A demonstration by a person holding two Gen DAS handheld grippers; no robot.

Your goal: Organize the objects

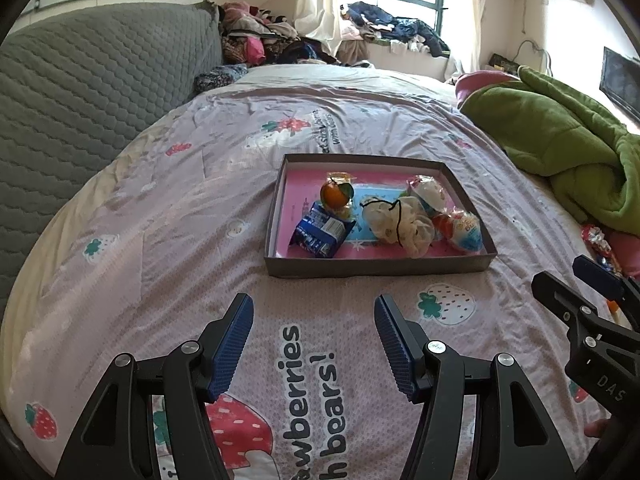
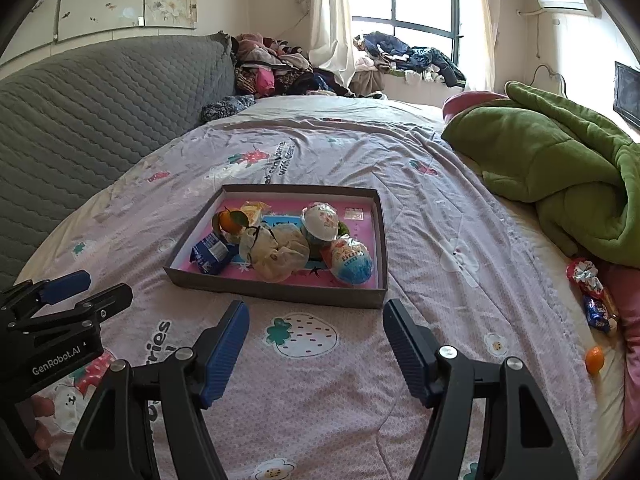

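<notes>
A shallow grey box (image 1: 376, 267) (image 2: 280, 292) with a pink floor lies on the bed. In it are a tangerine (image 1: 335, 195) (image 2: 230, 219), a blue snack packet (image 1: 320, 232) (image 2: 210, 254), a cream drawstring pouch (image 1: 400, 220) (image 2: 276, 254) and two egg-shaped sweets (image 1: 464, 228) (image 2: 352, 260). My left gripper (image 1: 314, 348) hovers open over the sheet just short of the box, nothing between its fingers. My right gripper (image 2: 316, 350) is likewise open and empty, near the box's front edge. A loose tangerine (image 2: 594, 359) and wrapped sweets (image 2: 592, 296) lie at the bed's right side.
A crumpled green blanket (image 1: 560, 140) (image 2: 560, 160) fills the right of the bed. A grey quilted headboard (image 1: 80, 100) (image 2: 88, 112) runs along the left. Clothes are piled by the window (image 2: 408, 56). The pink strawberry-print sheet (image 1: 180, 220) surrounds the box.
</notes>
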